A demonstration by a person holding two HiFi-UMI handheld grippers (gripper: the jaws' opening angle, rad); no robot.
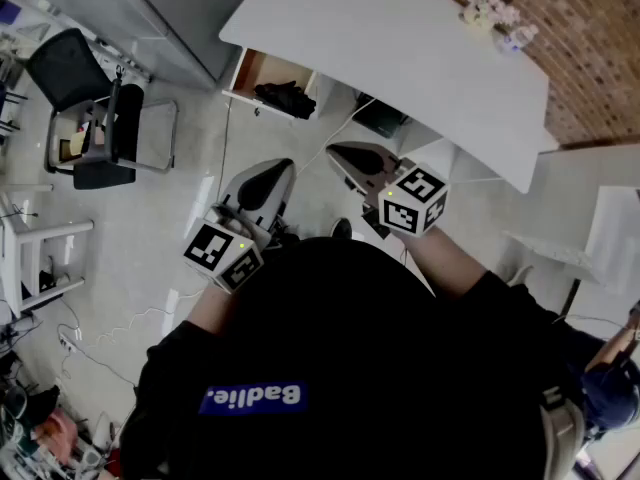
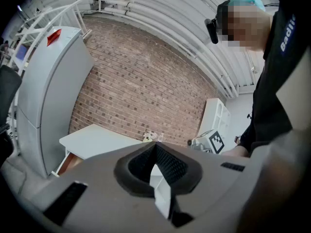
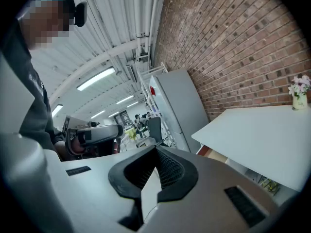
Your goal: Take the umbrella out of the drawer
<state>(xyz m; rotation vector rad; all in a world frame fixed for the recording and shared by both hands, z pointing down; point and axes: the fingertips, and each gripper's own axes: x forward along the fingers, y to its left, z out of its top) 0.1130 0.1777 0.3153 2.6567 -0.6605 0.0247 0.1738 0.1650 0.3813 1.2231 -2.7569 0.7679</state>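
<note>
A: Fingers?
B: Left gripper (image 1: 283, 166): fingers (image 2: 167, 165) pressed together, nothing between; right gripper (image 1: 335, 150): same, closed and empty; both at mid frame in the head view, side by side, not touching each other.
A: Umbrella?
B: Black bundle, the umbrella (image 1: 285, 98), lying in the open drawer (image 1: 250, 68) under the left end of the white desk (image 1: 420, 58), upper middle of frame; both grippers well apart from it.
A: Else?
B: Flowers (image 1: 490, 10) on the desk, upper right; black chair (image 1: 90, 108) at upper left, on the floor.
</note>
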